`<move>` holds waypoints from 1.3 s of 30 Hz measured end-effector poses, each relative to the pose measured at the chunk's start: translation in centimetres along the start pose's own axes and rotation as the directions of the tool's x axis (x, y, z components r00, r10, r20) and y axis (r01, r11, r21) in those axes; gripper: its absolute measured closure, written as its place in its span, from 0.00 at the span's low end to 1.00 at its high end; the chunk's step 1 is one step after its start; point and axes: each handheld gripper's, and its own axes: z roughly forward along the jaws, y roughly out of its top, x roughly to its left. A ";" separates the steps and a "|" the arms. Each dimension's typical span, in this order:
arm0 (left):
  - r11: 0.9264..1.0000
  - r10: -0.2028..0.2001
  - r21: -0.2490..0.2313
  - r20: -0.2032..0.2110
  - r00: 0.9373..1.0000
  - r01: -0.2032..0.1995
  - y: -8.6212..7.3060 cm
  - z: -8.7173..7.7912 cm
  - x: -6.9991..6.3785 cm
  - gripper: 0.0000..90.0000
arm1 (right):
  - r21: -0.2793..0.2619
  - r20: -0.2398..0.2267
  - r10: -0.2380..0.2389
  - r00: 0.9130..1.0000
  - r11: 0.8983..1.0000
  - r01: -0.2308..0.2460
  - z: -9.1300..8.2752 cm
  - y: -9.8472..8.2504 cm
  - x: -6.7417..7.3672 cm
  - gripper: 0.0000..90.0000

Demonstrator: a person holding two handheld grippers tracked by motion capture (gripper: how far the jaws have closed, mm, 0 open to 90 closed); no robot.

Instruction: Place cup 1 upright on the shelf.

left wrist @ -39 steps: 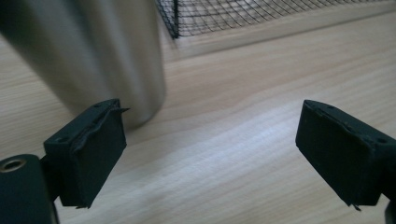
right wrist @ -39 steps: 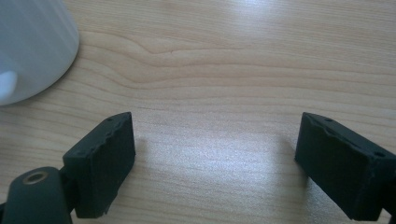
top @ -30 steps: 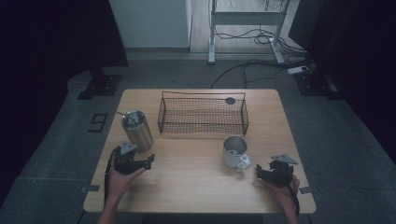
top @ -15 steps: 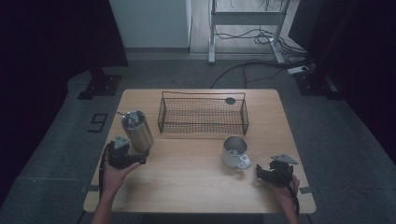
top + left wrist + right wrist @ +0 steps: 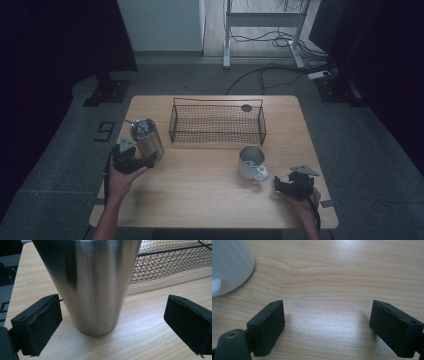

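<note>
Two sets of tongs are seen spread wide: the left tongs (image 5: 110,322), just opened, flank an upright brushed-steel tumbler (image 5: 92,285) at the pale wooden desk's (image 5: 200,200) nine o'clock, ready for gripping; the right tongs (image 5: 327,327) are held empty.

The tall cup (image 5: 92,285) is brushed, softly shining metal. The table (image 5: 337,277) is pale matt wood with visible grain. The mug (image 5: 251,161) looks like smooth metal, the basket (image 5: 217,125) thin black wire mesh.
</note>
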 end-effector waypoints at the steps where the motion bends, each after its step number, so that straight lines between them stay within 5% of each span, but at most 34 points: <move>1: 1.000 0.003 0.005 -0.002 1.000 -0.003 0.1 0.1 0.0 0.02 | 0.000 0.000 0.000 1.000 1.000 0.000 0.0 0.0 0.0 0.14; 13: 1.000 -0.019 -0.013 -0.040 0.999 0.019 1.3 1.3 1.5 0.03 | -0.001 -0.001 -0.001 1.000 1.000 0.001 0.0 0.0 0.0 0.14; 39: 0.999 0.020 -0.026 -0.091 0.996 -0.022 3.0 4.0 1.1 0.02 | 0.000 -0.001 -0.001 1.000 1.000 0.001 0.1 0.1 0.0 0.14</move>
